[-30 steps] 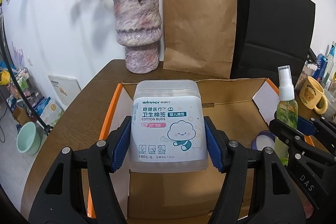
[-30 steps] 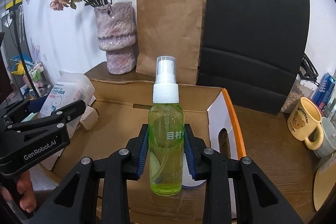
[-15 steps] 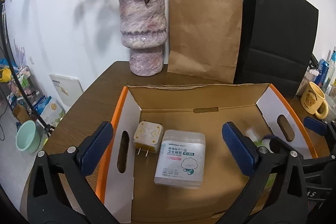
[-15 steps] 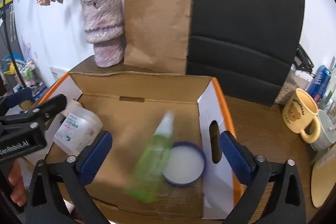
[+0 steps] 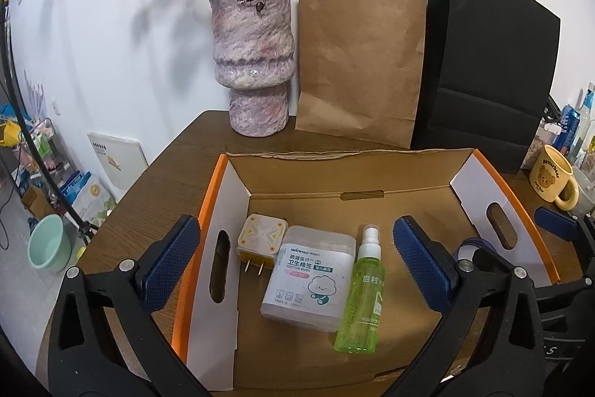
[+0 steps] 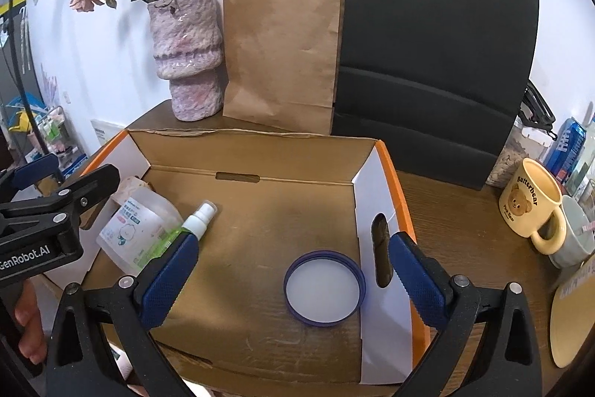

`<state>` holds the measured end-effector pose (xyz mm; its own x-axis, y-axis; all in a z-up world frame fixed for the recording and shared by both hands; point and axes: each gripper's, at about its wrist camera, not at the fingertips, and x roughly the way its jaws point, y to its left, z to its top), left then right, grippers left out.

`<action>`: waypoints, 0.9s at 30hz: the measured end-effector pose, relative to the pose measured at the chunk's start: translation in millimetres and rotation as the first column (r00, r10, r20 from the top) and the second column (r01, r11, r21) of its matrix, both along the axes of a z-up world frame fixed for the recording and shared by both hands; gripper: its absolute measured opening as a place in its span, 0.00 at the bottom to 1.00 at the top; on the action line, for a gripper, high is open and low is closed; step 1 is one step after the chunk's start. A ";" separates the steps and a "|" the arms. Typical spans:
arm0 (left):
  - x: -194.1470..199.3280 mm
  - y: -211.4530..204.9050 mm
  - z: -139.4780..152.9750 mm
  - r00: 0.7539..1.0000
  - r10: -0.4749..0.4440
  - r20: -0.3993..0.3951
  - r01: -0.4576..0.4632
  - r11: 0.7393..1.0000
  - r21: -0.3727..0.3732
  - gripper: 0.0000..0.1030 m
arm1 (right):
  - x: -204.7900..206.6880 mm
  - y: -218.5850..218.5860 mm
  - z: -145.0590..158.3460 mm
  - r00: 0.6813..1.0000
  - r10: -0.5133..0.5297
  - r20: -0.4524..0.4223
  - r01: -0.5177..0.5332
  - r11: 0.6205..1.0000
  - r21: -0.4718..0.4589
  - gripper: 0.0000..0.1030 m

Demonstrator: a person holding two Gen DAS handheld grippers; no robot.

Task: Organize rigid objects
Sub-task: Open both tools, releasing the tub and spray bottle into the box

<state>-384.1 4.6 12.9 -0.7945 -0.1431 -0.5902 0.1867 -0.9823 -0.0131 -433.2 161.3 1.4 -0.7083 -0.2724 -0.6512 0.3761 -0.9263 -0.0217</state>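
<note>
An open cardboard box (image 5: 349, 170) with orange edges sits on the wooden table. Inside lie a white plug adapter (image 5: 262, 237), a clear cotton-bud box (image 5: 308, 276) and a green spray bottle (image 5: 362, 293), side by side. A blue-rimmed round lid (image 6: 324, 287) lies in the box at the right. My left gripper (image 5: 297, 263) is open and empty above the cotton-bud box. My right gripper (image 6: 292, 279) is open and empty above the lid; the spray bottle (image 6: 193, 220) and cotton-bud box (image 6: 139, 224) show to its left.
A pink vase (image 5: 253, 62) with dried flowers, a brown paper bag (image 5: 359, 62) and a black paper bag (image 5: 487, 73) stand behind the box. A yellow bear mug (image 6: 531, 201) and other cups stand at the right.
Both grippers opened. The left let go of the cotton-bud box and the right let go of the spray bottle; both now lie in the box, and the grippers have pulled back.
</note>
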 end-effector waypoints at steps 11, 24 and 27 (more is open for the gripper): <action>14.1 0.7 4.6 0.999 0.022 -0.033 -0.023 0.999 -0.027 1.00 | 12.3 3.3 1.2 1.000 0.005 -0.006 -0.004 1.000 0.021 1.00; 43.5 3.8 11.0 0.998 0.020 -0.056 -0.021 0.999 -0.025 1.00 | 43.9 15.9 6.9 1.000 0.003 -0.018 -0.003 1.000 0.016 1.00; 52.5 5.8 11.5 0.998 0.018 -0.058 -0.019 1.000 -0.025 1.00 | 52.2 19.1 9.1 1.000 0.003 -0.021 -0.003 1.000 0.009 1.00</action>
